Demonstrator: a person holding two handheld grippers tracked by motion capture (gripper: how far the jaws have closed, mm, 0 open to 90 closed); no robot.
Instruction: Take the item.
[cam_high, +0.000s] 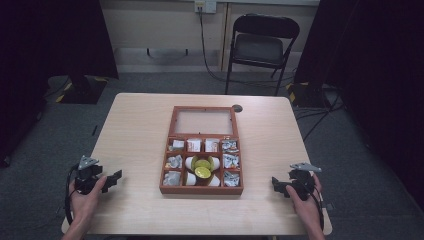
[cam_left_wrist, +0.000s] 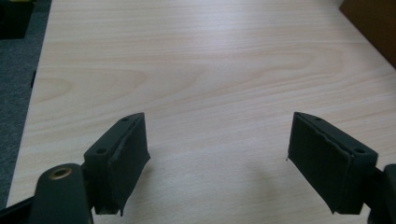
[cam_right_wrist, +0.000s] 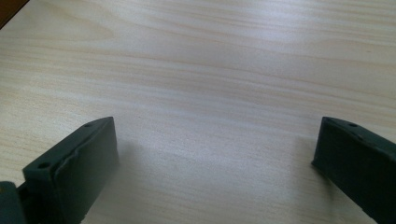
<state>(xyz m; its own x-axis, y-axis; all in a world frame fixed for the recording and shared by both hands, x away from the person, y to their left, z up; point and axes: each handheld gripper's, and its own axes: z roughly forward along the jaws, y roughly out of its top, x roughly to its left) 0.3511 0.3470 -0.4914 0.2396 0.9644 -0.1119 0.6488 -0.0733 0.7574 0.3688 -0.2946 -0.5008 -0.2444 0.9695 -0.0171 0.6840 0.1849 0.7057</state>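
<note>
On the table (cam_high: 140, 125), the left gripper (cam_high: 114, 178) and right gripper (cam_high: 278, 186) rest wide open and empty, beside the box (cam_high: 201, 190) of maybe snacks.

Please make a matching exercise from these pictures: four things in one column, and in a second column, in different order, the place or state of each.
1. wooden box
2. folding chair
3. left gripper
4. yellow-lidded cups

a. behind the table's far edge, on the floor
b. open, on the table's middle
c. in the box's middle compartment
d. jaws apart, holding nothing

Pairs: 1-b, 2-a, 3-d, 4-c
</note>
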